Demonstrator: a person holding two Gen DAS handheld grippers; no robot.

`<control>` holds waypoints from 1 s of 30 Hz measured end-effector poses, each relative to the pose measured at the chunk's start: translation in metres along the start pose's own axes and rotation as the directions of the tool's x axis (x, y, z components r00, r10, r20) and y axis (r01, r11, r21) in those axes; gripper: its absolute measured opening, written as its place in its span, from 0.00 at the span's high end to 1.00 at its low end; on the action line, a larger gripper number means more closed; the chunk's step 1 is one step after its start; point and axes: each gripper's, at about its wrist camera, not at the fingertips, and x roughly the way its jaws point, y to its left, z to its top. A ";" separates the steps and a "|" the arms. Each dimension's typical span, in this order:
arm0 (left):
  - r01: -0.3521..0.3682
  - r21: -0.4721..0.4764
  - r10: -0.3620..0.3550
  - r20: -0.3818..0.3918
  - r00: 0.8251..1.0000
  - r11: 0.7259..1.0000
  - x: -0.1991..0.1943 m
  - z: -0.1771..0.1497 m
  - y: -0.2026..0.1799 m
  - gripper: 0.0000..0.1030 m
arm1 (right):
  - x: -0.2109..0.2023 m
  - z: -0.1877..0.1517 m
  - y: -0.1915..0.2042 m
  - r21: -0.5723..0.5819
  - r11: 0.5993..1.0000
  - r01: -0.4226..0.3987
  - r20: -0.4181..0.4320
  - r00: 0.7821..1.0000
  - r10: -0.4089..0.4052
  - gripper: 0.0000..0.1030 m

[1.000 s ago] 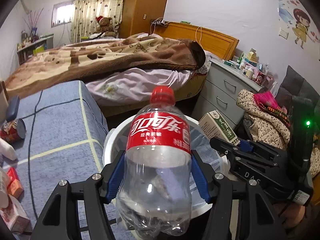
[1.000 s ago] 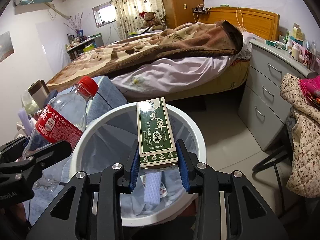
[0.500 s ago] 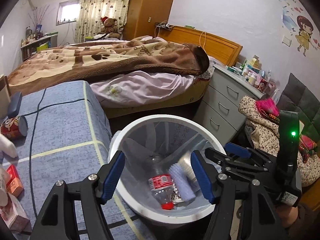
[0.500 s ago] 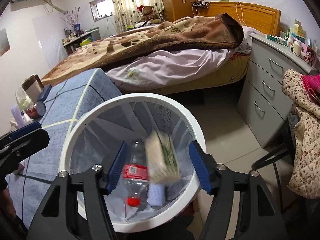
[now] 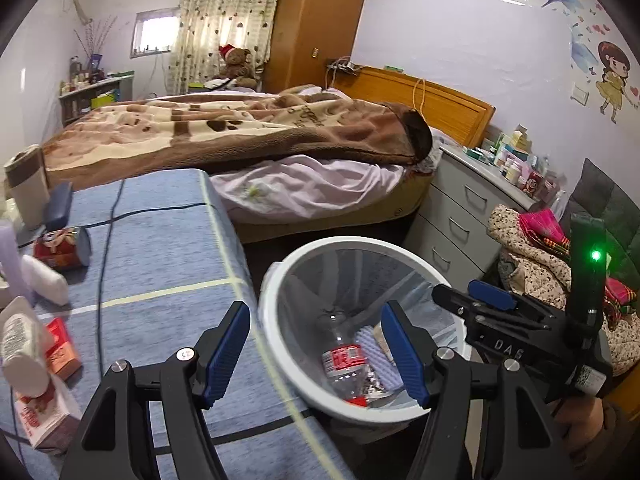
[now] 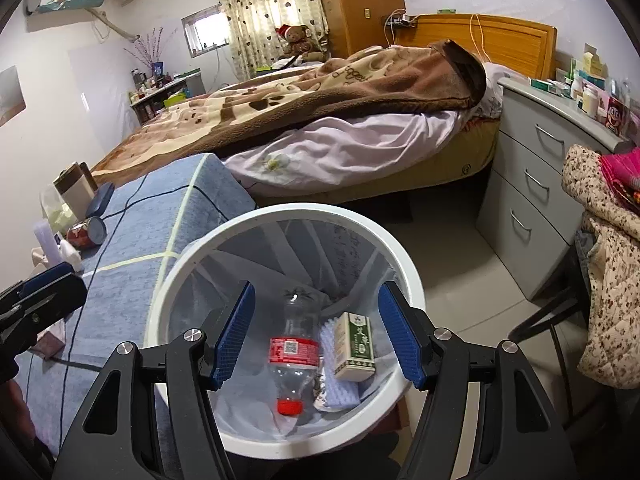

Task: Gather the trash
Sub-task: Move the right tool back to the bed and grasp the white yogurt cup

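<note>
A white trash bin [image 6: 404,264] with a clear liner stands beside the blue-covered table [image 5: 160,264]. In it lie an empty cola bottle [image 6: 295,356] with a red cap, a green-and-white box [image 6: 357,347] and a pale purple sponge [image 6: 340,390]. My right gripper [image 6: 317,334] is open and empty above the bin. My left gripper [image 5: 316,350] is open and empty over the bin's [image 5: 360,246] left rim; the bottle [image 5: 343,364] shows between its fingers. The right gripper [image 5: 492,300] shows in the left wrist view.
On the table lie a red can [image 5: 62,243], a white bottle [image 5: 18,344], red boxes [image 5: 60,350], a purple candle [image 5: 10,256] and a black cable [image 5: 106,256]. A bed [image 5: 240,148], grey drawers [image 6: 532,184] and a clothes-laden chair [image 6: 604,256] surround the bin.
Both grippers opened. The cola bottle and the green box dropped into the bin and now lie at its bottom. The left gripper has shifted left, toward the table.
</note>
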 end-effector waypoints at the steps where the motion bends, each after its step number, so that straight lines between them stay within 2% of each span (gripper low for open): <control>1: -0.007 -0.004 0.007 0.008 1.000 1.000 -0.005 -0.002 0.004 0.34 | -0.001 0.000 0.003 -0.001 1.000 -0.005 0.003 1.000 0.005 0.36; 13: -0.126 -0.078 0.131 0.070 0.989 0.989 -0.061 -0.027 0.067 0.34 | 0.005 -0.002 0.049 -0.053 0.996 -0.074 0.007 0.997 0.075 0.36; 23: -0.208 -0.142 0.219 0.071 0.973 0.968 -0.099 -0.054 0.123 0.34 | 0.012 -0.002 0.103 -0.127 0.981 -0.149 -0.004 0.989 0.150 0.36; 30: -0.256 -0.158 0.268 0.057 0.962 0.954 -0.121 -0.075 0.160 0.34 | 0.018 -0.002 0.148 -0.183 0.954 -0.238 -0.033 0.971 0.236 0.36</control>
